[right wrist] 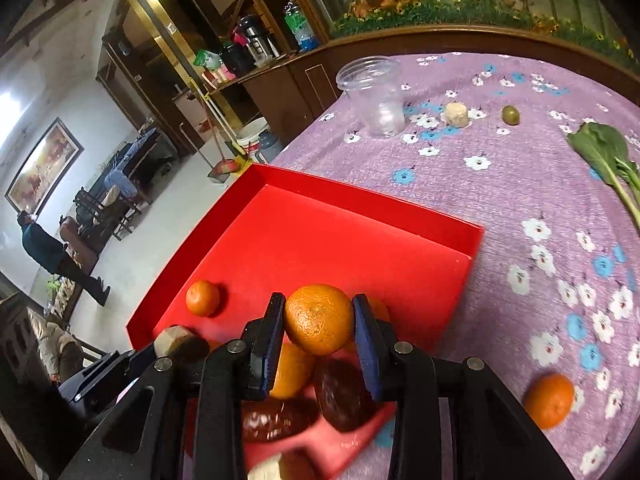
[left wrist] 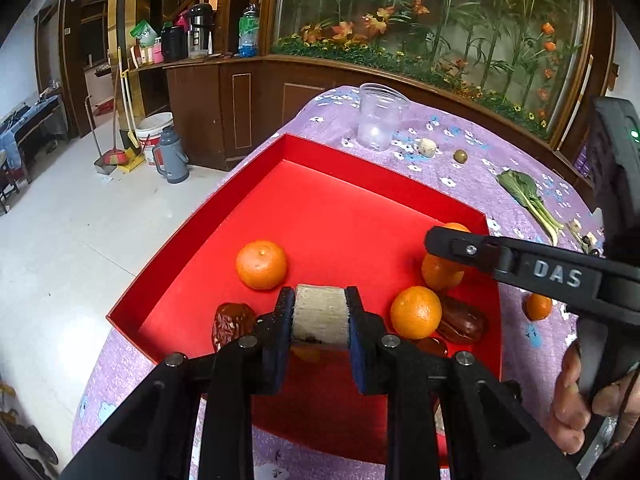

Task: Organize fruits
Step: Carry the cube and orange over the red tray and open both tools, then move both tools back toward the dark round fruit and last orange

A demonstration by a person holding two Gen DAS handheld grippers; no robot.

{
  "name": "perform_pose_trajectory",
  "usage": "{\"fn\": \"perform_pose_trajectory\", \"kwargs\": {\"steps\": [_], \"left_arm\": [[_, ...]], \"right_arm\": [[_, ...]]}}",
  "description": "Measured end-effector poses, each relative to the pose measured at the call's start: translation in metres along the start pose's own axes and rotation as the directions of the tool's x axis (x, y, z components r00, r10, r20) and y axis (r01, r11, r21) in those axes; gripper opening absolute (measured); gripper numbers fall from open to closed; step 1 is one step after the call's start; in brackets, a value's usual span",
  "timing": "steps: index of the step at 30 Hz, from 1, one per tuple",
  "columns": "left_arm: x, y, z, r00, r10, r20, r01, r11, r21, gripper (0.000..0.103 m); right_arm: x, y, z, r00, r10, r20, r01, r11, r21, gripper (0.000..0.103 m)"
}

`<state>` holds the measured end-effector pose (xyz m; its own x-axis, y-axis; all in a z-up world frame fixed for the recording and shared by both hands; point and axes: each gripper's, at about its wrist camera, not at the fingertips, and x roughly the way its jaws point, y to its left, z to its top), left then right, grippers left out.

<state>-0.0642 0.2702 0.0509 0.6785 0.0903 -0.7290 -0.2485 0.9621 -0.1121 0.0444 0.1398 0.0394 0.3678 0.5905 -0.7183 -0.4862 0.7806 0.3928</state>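
Now, left gripper (left wrist: pixel 320 316): I clamp a pale, rough-skinned cylindrical chunk (left wrist: pixel 320 314) by its flat ends, above the red tray (left wrist: pixel 200 240).
Chunk: looks stiff and light; its coarse skin should resist slipping.
Right gripper (right wrist: pixel 319 320): my pads squeeze a mandarin (right wrist: pixel 319 319) across its middle, over the tray's near corner.
Mandarin: I judge it soft under a loose peel, so firm pressure could bruise it; the widest part is the hold.
Dates (right wrist: pixel 344 396): glossy, probably sticky, lying in the tray beneath.
Stray mandarin (right wrist: pixel 549 400): on the table, beside the tray.
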Motion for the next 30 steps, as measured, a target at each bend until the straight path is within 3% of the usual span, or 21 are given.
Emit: {"fn": "perform_pose_trajectory", "kwargs": {"steps": [13,14,16,22,30], "left_arm": [[0.001,-0.006,0.002,1.000,0.002,0.005,-0.002,1.000,0.015,0.025],[0.002,-0.007,0.001,1.000,0.001,0.004,-0.001,1.000,0.014,0.027],[0.001,-0.007,0.001,1.000,0.001,0.007,-0.001,1.000,0.011,0.042],[-0.007,-0.013,-0.002,1.000,0.000,0.017,0.000,1.000,0.014,0.062],[-0.029,-0.023,-0.006,0.999,0.018,0.037,-0.019,0.999,0.040,0.064]], "right_arm": [[0.014,0.011,0.011,1.000,-0.025,0.005,0.026,0.998,-0.051,0.039],[0.014,0.012,0.011,1.000,-0.024,0.006,0.025,0.998,-0.051,0.039],[0.014,0.012,0.011,1.000,-0.022,0.005,0.022,0.999,-0.047,0.039],[0.001,0.014,0.011,0.999,-0.018,0.038,0.020,0.999,-0.047,0.050],[-0.027,0.011,0.004,0.997,-0.030,0.075,0.032,0.999,-0.036,0.052]]}}
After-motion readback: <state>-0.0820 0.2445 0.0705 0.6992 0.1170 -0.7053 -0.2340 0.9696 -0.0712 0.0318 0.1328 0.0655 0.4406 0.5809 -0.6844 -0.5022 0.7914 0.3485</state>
